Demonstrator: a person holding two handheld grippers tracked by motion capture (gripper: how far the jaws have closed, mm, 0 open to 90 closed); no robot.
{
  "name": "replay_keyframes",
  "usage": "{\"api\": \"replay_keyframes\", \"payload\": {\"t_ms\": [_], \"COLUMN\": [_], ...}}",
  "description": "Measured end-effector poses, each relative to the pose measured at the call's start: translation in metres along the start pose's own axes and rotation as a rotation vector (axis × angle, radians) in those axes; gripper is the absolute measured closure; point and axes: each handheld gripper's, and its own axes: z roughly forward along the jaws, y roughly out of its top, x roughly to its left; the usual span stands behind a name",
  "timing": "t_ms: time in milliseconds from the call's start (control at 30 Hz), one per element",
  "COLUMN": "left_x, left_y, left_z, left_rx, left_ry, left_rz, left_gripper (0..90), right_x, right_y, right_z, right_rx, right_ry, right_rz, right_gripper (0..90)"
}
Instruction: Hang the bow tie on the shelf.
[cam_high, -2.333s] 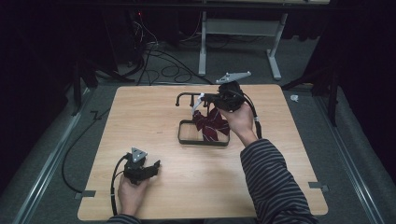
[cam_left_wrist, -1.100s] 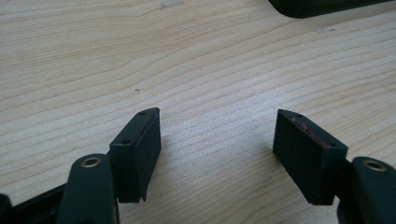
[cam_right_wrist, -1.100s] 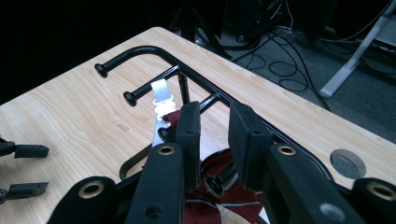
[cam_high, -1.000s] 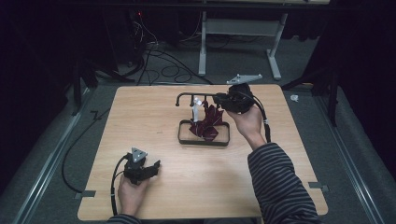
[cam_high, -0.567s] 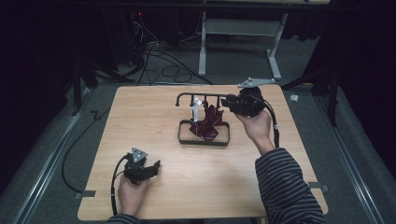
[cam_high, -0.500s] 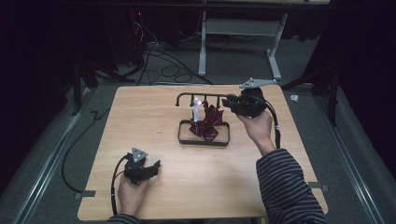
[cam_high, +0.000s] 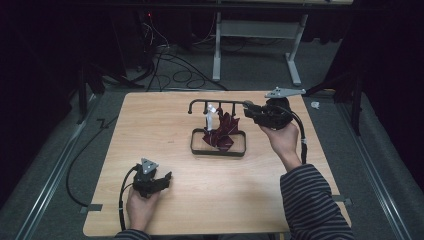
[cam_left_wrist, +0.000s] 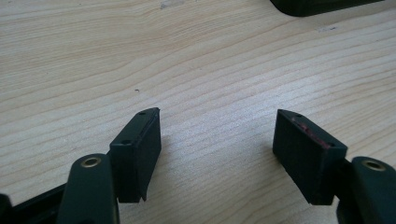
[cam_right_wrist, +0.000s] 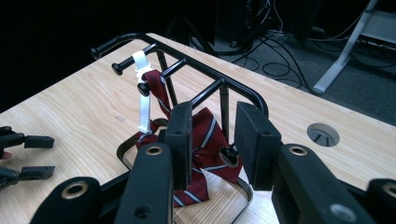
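While hung from rack, tie long axis vertical, tail down.

striped sleeve, black claw, grey plate

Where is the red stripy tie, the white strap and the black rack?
red stripy tie (cam_right_wrist: 205, 140), right gripper view, on the striped cloth between the tool's jaws.
white strap (cam_right_wrist: 144, 109), right gripper view, on the middle of the hanging band.
black rack (cam_high: 218, 101), high view, on its top bar.
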Motion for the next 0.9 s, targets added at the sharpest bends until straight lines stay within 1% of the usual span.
{"api": "replay_keyframes", "payload": {"t_ms": [267,400,467,567,767,900], "left_x": [0.000,0.000,0.000,0.000,0.000,0.000], "left_y": [0.000,0.000,0.000,0.000,0.000,0.000], "left_z": [0.000,0.000,0.000,0.000,0.000,0.000], "left_rx": [0.000,0.000,0.001,0.002,0.002,0.002], "left_ry": [-0.001,-0.001,-0.001,0.000,0.000,0.000], "left_rz": [0.000,0.000,0.001,0.001,0.002,0.002], "left_gripper": [32.9,32.9,32.9,32.9,32.9,32.8], "right_x": [-0.002,-0.003,-0.004,-0.005,-0.009,-0.011], "right_y": [-0.004,-0.008,-0.009,-0.011,-0.015,-0.018], "right_z": [-0.006,-0.008,-0.009,-0.012,-0.016,-0.019], "right_rx": [-0.007,-0.006,-0.007,-0.007,-0.012,-0.009], "right_ry": [0.003,0.000,0.000,-0.005,-0.019,-0.025], "right_rz": [0.005,0.017,0.014,0.023,0.020,0.033], "right_gripper": [68.6,68.5,68.5,68.4,68.3,68.3]}}
